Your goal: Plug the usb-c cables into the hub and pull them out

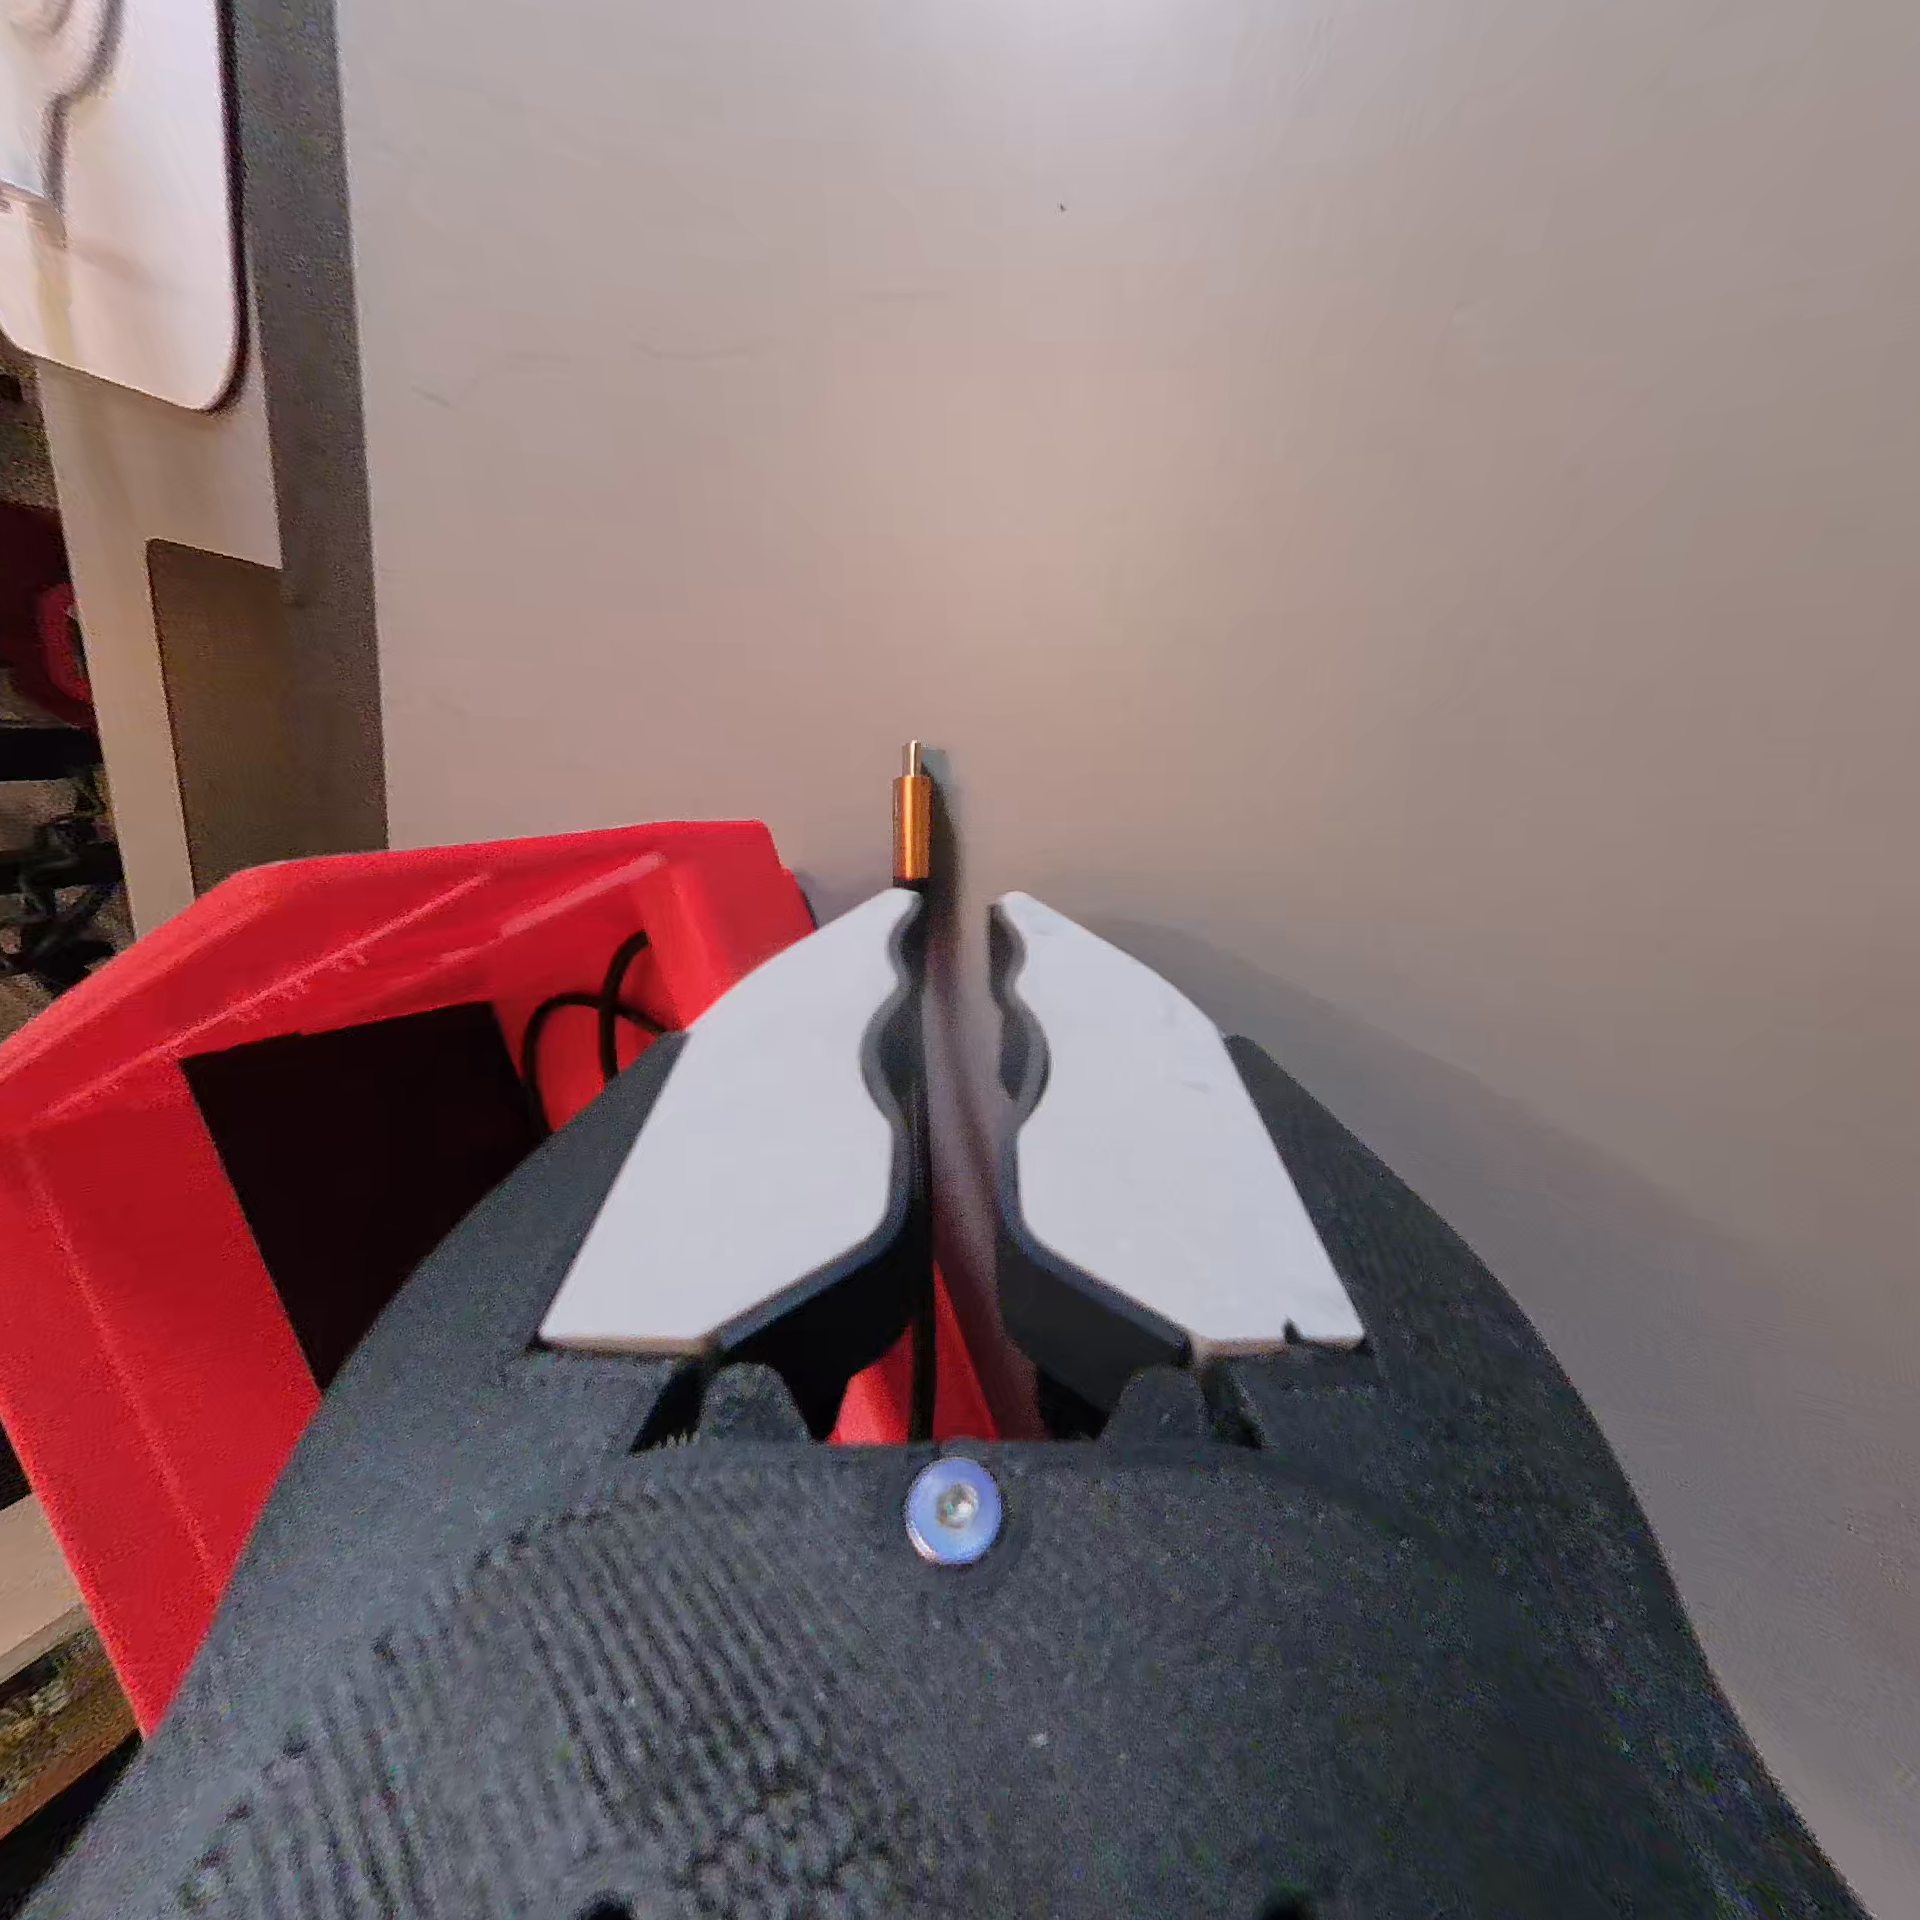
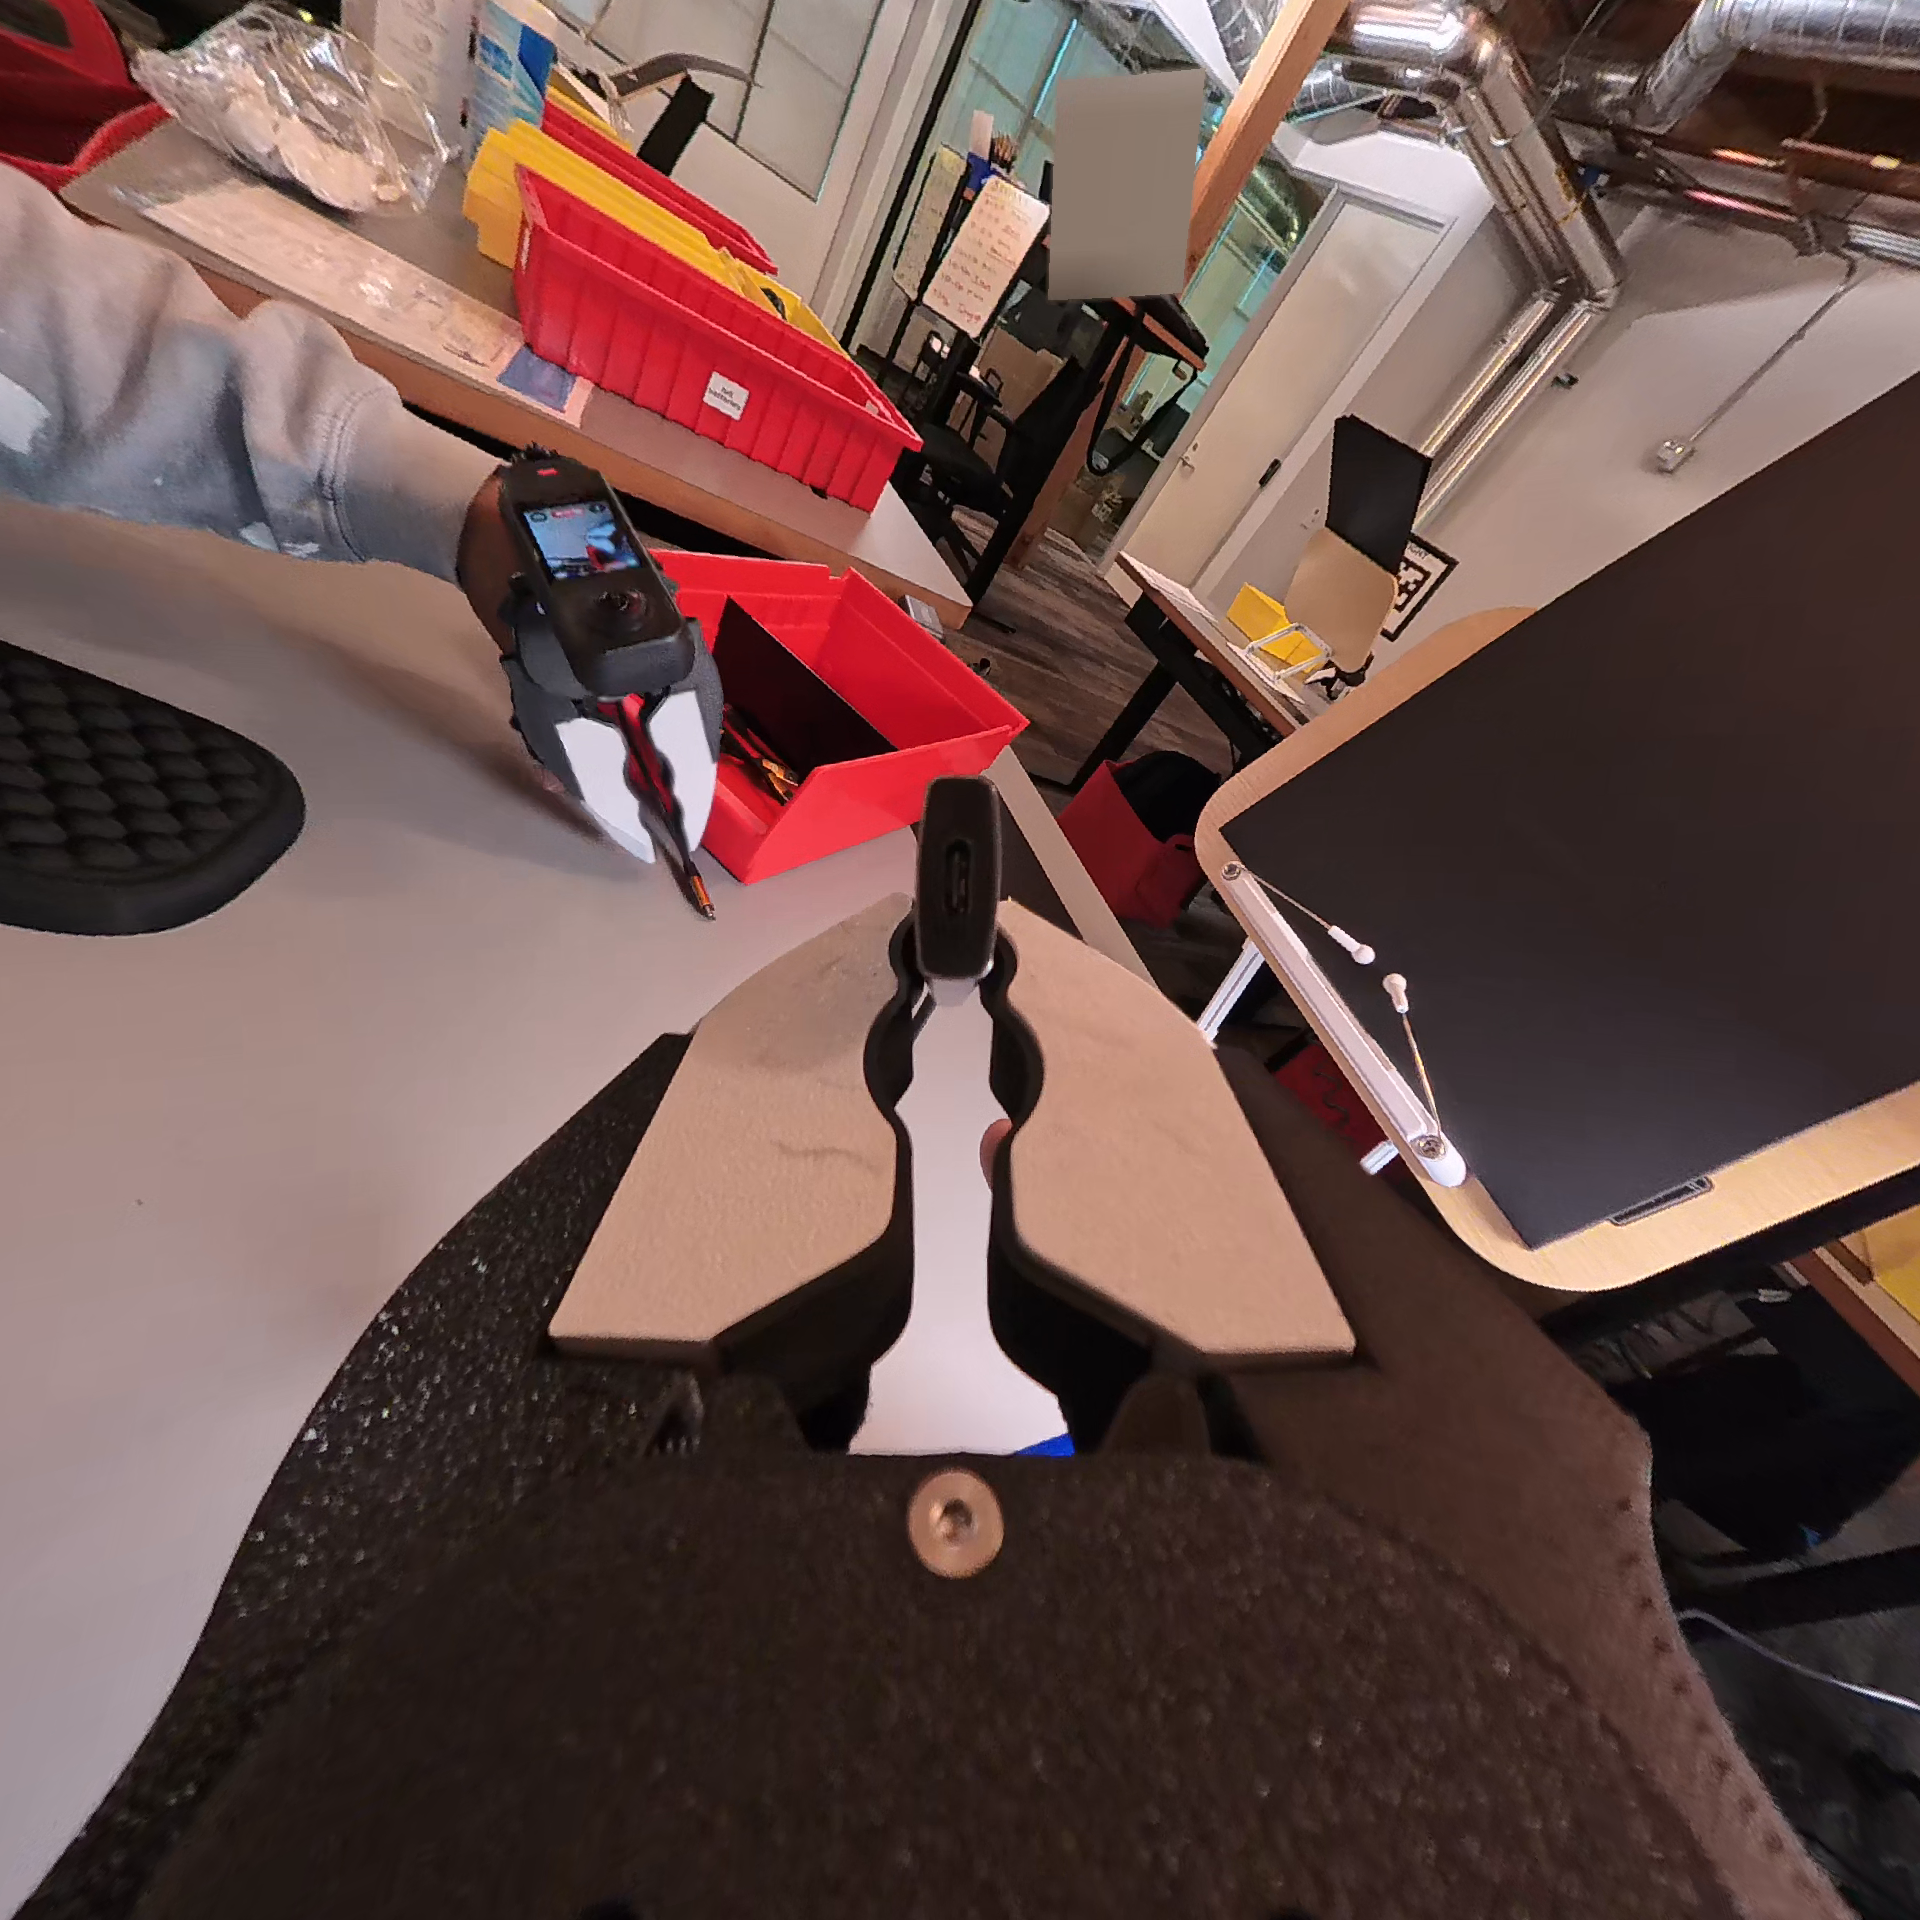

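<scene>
My left gripper [image 1: 951,904] is shut on a black usb-c cable [image 1: 956,1122] whose orange plug [image 1: 910,826] sticks out past the fingertips, pointing at the grey table. It also shows in the right wrist view [image 2: 675,831], low over the table, with the plug [image 2: 698,891] near the surface. My right gripper [image 2: 951,951] is shut on a small black hub [image 2: 958,873], held upright with a port facing the camera, above the table's edge.
A red bin [image 2: 883,758] with cables inside stands on the grey table [image 2: 312,1091] beside the left gripper; it also shows in the left wrist view [image 1: 135,1195]. A black mesh pad [image 2: 114,800] lies at left. A dark-topped table [image 2: 1610,883] stands at right. More red and yellow bins [image 2: 675,332] sit behind. Some 35 cm of space lies between my two pairs of fingers.
</scene>
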`<state>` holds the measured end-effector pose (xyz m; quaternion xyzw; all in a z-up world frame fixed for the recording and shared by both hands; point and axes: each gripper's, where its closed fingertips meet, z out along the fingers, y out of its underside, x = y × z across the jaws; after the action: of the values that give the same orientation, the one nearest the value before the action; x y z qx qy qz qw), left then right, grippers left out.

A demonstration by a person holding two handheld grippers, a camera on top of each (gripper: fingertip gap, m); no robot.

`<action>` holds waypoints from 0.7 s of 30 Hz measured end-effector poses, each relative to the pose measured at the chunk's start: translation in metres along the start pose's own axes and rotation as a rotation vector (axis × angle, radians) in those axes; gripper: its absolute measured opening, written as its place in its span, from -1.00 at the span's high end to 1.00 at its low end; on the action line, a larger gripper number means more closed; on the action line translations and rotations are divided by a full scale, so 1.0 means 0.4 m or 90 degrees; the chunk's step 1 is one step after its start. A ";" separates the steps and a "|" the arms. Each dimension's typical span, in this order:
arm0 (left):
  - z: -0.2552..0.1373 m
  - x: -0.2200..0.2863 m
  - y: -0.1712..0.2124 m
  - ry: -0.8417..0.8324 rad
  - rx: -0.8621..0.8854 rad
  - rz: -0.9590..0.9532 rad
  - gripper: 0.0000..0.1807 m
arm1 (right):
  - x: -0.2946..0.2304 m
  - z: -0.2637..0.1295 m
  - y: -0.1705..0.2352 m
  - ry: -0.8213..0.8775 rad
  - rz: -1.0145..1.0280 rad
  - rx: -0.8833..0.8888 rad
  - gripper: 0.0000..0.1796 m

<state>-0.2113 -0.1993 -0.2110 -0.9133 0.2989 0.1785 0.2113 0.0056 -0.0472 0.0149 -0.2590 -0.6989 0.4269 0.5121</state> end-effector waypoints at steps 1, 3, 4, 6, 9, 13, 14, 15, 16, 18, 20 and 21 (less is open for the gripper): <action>-0.003 -0.003 0.000 -0.004 -0.002 -0.003 0.79 | -0.001 0.002 0.002 -0.001 -0.001 -0.002 0.89; 0.001 -0.009 0.003 -0.020 -0.016 0.014 0.75 | -0.004 0.007 0.004 -0.004 -0.001 -0.004 0.90; 0.006 -0.008 0.004 -0.030 -0.028 0.032 0.74 | -0.006 0.009 0.006 -0.005 -0.001 -0.005 0.90; 0.019 -0.012 0.005 -0.054 -0.060 0.066 0.72 | -0.008 0.012 0.009 -0.008 -0.001 -0.009 0.90; 0.032 -0.027 0.006 -0.088 -0.120 0.113 0.75 | -0.008 0.014 0.013 -0.008 0.001 -0.011 0.90; 0.053 -0.042 0.019 -0.080 -0.195 0.148 0.78 | -0.006 0.012 0.016 -0.008 0.002 -0.012 0.90; 0.058 -0.045 0.020 -0.077 -0.209 0.155 0.80 | -0.005 0.011 0.016 -0.008 0.003 -0.012 0.90; 0.063 -0.047 0.025 -0.070 -0.227 0.162 0.80 | -0.004 0.010 0.016 -0.008 0.003 -0.012 0.90; 0.068 -0.048 0.033 -0.063 -0.251 0.168 0.80 | -0.003 0.009 0.016 -0.007 0.003 -0.012 0.90; 0.074 -0.058 0.048 -0.056 -0.300 0.176 0.89 | -0.002 0.006 0.016 -0.006 0.006 -0.010 0.90; 0.075 -0.066 0.059 -0.046 -0.330 0.188 0.91 | 0.000 0.003 0.016 -0.005 0.005 -0.011 0.90; 0.077 -0.071 0.060 -0.046 -0.331 0.191 0.91 | 0.001 0.001 0.016 -0.003 0.003 -0.012 0.90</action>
<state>-0.2540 -0.1883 -0.2310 -0.8756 0.3670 0.3104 -0.0477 0.0046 -0.0439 0.0097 -0.2646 -0.7035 0.4223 0.5068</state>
